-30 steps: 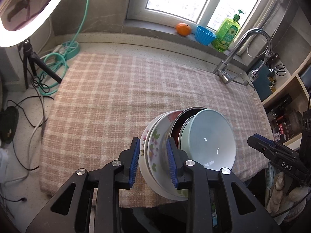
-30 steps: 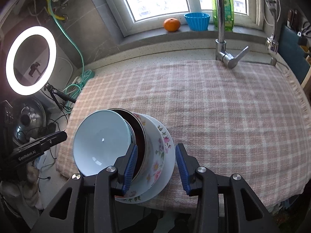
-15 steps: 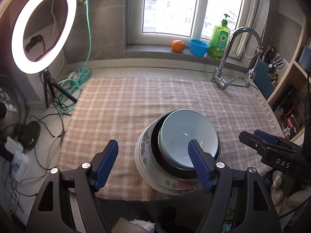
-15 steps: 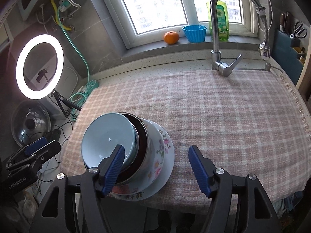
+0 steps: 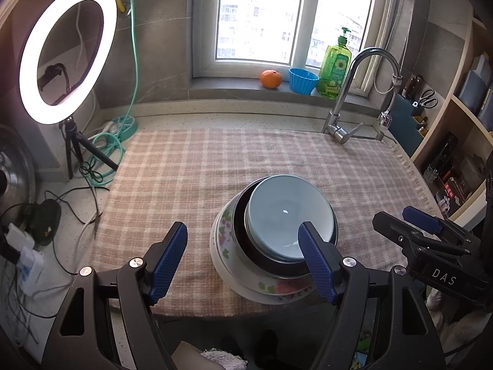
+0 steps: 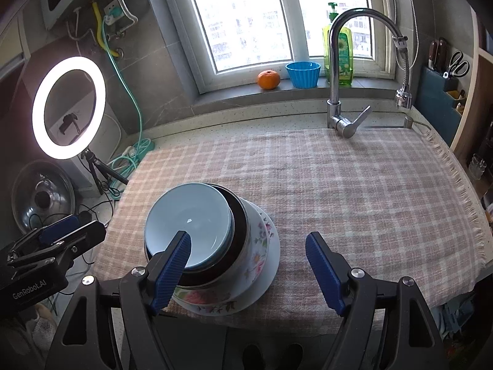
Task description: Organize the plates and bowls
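Letting go, you've spread both grippers, left (image 5: 243, 259) and right (image 6: 248, 269), wide and empty; stack (image 5: 274, 240) now sits nested, apparently finished.

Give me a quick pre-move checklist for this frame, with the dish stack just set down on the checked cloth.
1. Left gripper open, clear of the stack: ok.
2. Right gripper open, holding nothing: ok.
3. Light blue bowl nested in the dark bowl: ok, though off-centre.
4. Floral bowl seated on the white plate: ok.
5. Plate fully supported by the checked cloth: not ok; it reaches the near edge.
6. Stack level: cannot tell through the fisheye.
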{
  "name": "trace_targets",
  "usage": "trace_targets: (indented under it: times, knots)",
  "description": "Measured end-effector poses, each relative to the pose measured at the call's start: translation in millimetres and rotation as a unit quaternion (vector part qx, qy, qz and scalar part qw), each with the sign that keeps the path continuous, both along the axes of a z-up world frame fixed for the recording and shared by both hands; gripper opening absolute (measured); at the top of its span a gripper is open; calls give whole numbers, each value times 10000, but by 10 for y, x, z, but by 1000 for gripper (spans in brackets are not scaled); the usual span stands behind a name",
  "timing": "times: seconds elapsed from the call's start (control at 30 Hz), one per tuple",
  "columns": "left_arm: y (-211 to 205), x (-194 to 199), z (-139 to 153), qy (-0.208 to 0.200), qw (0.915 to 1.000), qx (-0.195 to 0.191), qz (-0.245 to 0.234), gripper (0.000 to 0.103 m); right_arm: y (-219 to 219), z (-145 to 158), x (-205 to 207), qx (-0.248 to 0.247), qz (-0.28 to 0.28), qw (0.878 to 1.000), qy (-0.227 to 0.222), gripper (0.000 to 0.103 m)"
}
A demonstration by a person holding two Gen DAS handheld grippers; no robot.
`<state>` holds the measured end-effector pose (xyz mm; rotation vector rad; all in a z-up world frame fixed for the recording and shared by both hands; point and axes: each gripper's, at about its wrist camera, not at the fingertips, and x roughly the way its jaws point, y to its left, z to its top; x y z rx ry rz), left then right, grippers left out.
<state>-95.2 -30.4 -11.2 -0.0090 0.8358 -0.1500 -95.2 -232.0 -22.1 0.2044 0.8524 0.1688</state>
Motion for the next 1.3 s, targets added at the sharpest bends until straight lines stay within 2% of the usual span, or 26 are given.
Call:
trace_targets:
  times: [1.3]
  knots:
    - [26, -61, 68, -23, 9999, -138, -1, 74, 82, 35, -75, 0, 59, 10000, 41, 75]
